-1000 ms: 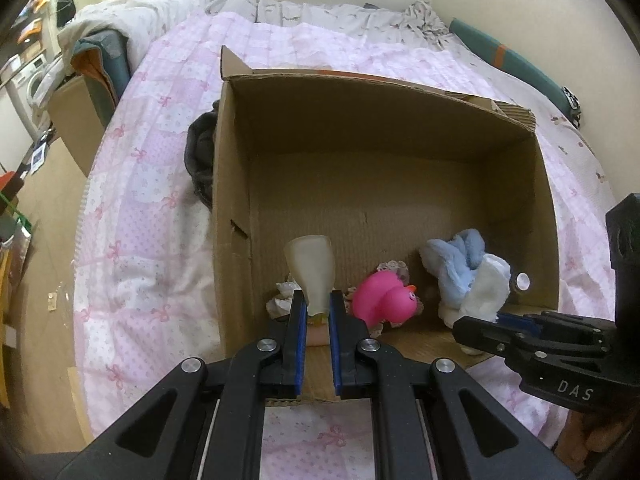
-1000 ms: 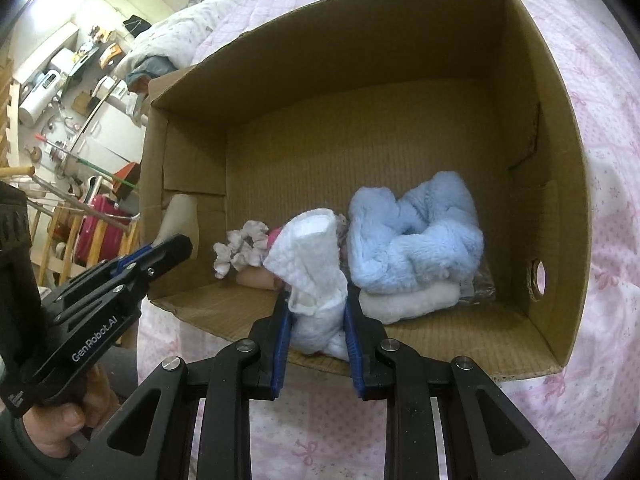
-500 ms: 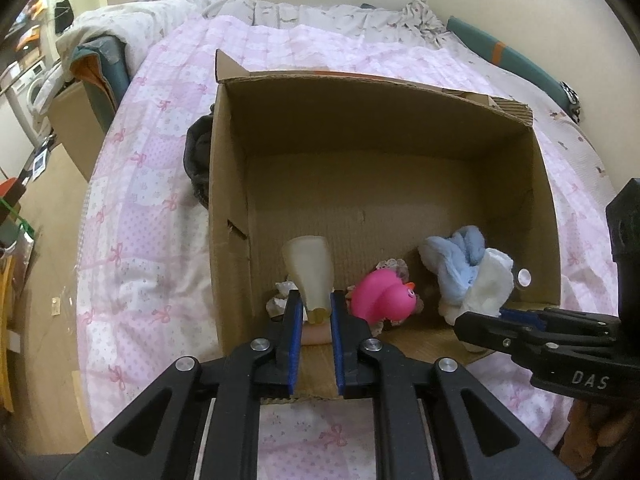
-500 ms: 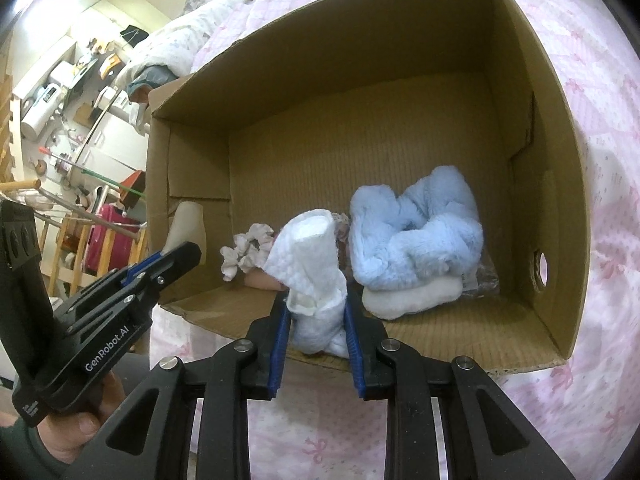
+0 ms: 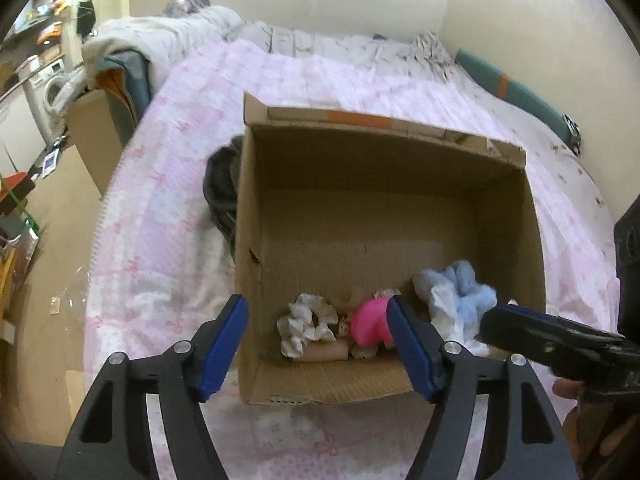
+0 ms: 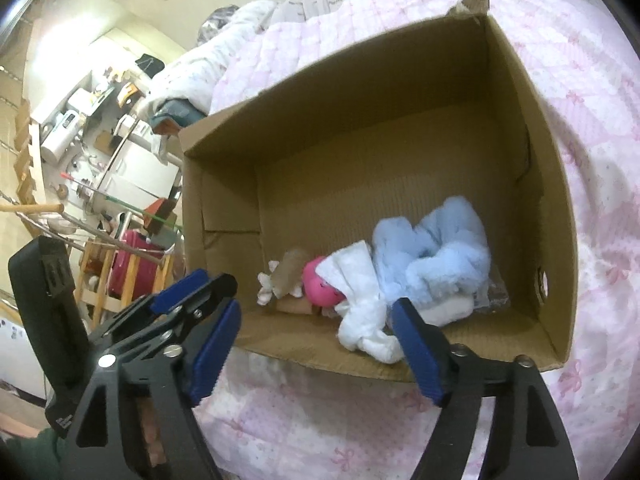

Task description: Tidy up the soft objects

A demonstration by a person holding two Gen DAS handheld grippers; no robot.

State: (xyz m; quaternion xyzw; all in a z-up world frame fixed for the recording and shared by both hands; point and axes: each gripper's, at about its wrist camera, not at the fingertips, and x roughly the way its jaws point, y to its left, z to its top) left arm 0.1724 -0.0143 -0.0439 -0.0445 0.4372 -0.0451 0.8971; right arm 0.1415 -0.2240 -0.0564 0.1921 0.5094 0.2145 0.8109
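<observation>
An open cardboard box [image 5: 256,208] [image 6: 552,208] stands on the pink bed. In its near end lie a white scrunchie [image 5: 308,326], a pink plush [image 5: 370,322] [image 6: 320,286], a fluffy light-blue piece [image 5: 468,294] [image 6: 436,248] and a white cloth [image 5: 448,316] [image 6: 360,308]. A beige soft piece [image 6: 290,272] rests beside the pink plush. My left gripper [image 5: 318,346] is open and empty over the box's near edge. My right gripper [image 6: 316,346] is open and empty just in front of the white cloth.
A dark garment [image 5: 220,188] lies against the box's left outer wall. The pink quilt [image 5: 168,184] covers the bed, with rumpled white bedding [image 5: 320,44] at the far end. A second cardboard box [image 5: 96,128] and room clutter stand off the bed's left side.
Both grippers opened. The left let go of the beige piece and the right let go of the white cloth; both now lie in the box. Both grippers pulled back and up.
</observation>
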